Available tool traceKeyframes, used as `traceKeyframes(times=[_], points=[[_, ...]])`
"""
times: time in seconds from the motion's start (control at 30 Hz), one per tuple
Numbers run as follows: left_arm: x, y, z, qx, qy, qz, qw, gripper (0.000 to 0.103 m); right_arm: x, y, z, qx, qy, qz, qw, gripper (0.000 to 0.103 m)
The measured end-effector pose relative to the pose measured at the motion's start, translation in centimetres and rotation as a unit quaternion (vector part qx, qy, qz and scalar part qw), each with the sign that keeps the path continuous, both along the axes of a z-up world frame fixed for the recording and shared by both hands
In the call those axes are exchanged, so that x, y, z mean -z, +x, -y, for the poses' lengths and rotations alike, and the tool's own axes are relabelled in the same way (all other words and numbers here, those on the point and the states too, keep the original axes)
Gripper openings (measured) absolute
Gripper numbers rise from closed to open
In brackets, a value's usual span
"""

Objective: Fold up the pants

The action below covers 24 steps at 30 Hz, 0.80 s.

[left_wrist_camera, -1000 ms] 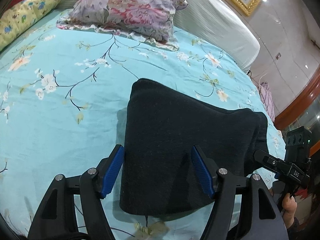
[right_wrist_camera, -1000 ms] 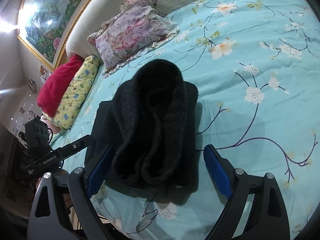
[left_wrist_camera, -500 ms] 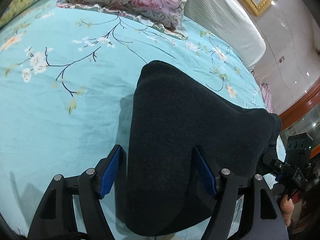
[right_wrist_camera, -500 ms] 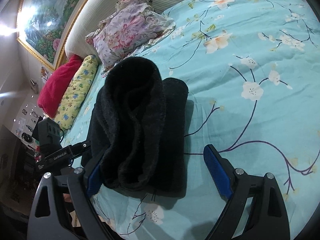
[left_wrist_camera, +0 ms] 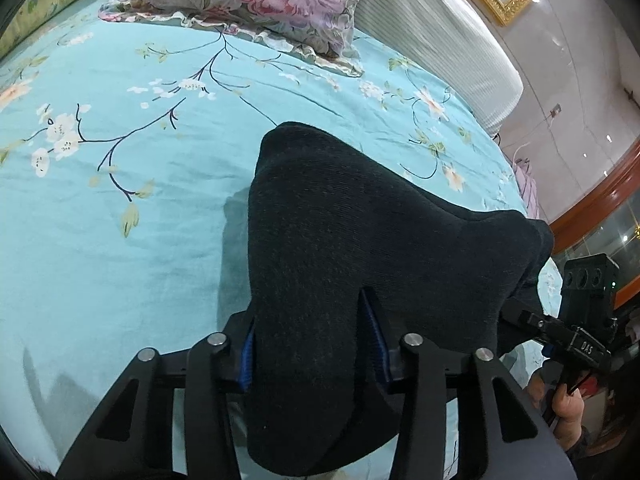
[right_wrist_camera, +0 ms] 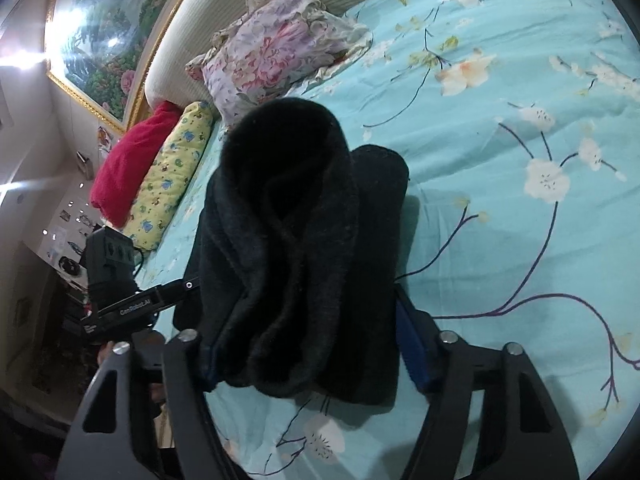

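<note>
Both tools (left_wrist_camera: 312, 346) (right_wrist_camera: 308, 346) pinch the folded black pants (left_wrist_camera: 360, 248) on the bed (left_wrist_camera: 120, 220)

Floral bedspread (left_wrist_camera: 120, 240), headboard (left_wrist_camera: 440, 40) (ribbed), gilt-framed painting (right_wrist_camera: 108, 32)

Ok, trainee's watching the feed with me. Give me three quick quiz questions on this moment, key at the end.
1. True or false: the left gripper is closed on the black pants.
2. The pants lie on: A) a wooden floor, B) the turquoise floral bedspread, C) a chair.
3. Which pillow lies nearest the pants?

Key: 1 true. 2 B. 3 The floral one in pink and purple.
</note>
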State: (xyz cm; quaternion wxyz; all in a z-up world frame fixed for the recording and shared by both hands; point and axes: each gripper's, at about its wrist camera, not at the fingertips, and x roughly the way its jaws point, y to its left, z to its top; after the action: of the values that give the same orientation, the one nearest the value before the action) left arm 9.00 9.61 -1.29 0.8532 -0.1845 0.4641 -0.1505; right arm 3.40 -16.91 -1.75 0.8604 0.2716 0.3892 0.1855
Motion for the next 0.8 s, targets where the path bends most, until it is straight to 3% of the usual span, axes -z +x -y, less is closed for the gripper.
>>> traceKeyframes(times=[0.23, 0.8], points=[[-1.2, -0.8, 0.4, -0.007, 0.013, 0.008, 0.9999, 0.034, -0.8, -0.4, -0.4, -0.001, -0.009, 0.011, 1.000, 0.057], [-5.5, -3.9, -1.7, -0.038, 0.044, 0.051, 0.9970, 0.032, -3.5, -0.2, -3.1, -0.029, -0.009, 0.039, 0.999, 0.055]])
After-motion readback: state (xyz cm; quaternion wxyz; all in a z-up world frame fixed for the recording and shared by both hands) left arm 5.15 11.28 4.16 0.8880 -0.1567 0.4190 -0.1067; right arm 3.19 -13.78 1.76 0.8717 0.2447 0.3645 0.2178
